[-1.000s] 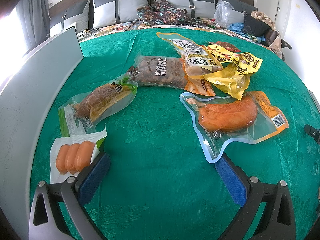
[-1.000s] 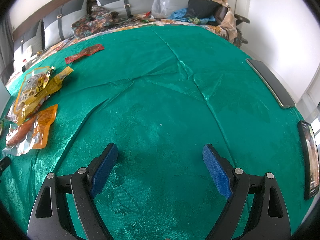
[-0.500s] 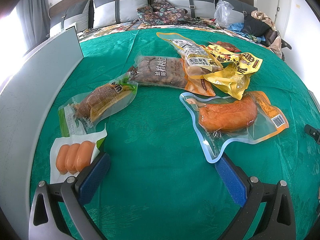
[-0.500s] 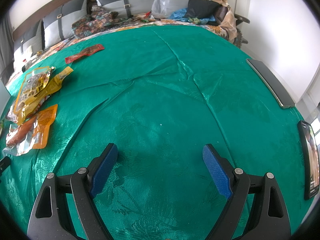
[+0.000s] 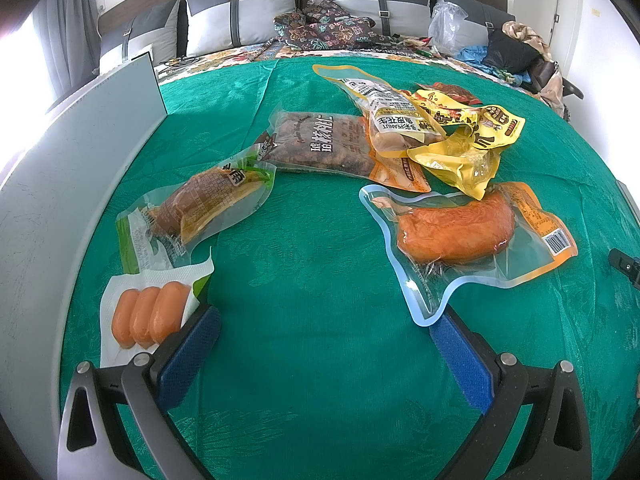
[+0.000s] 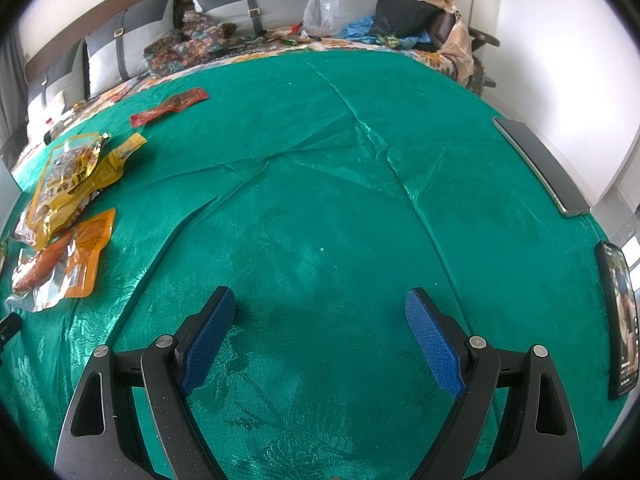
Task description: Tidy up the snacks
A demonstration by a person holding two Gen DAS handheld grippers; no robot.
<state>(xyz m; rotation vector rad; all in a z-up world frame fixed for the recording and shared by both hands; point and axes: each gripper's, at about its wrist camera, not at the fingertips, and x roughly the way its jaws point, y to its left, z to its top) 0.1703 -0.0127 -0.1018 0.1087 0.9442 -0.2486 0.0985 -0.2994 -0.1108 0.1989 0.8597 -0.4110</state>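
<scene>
Several snack packs lie on a green cloth [image 5: 320,280]. A pack of three small sausages [image 5: 148,316] sits by my left gripper's left finger. Behind it lies a brown vacuum pack with green trim [image 5: 200,204], a dark walnut bag [image 5: 320,144], a clear peanut bag [image 5: 384,112], a crumpled yellow bag [image 5: 468,140] and an orange meat pack [image 5: 460,232]. My left gripper [image 5: 324,320] is open over bare cloth. My right gripper [image 6: 320,300] is open over bare cloth, far right of the orange meat pack [image 6: 52,264], the yellow bags [image 6: 72,176] and a red strip pack [image 6: 170,106].
A pale grey box wall [image 5: 60,184] rises along the left side. Two phones [image 6: 540,164] [image 6: 616,320] lie at the right edge of the green cloth [image 6: 340,160]. Pillows [image 5: 256,16], a plastic bag [image 6: 322,8] and clothes [image 6: 408,20] crowd the far end.
</scene>
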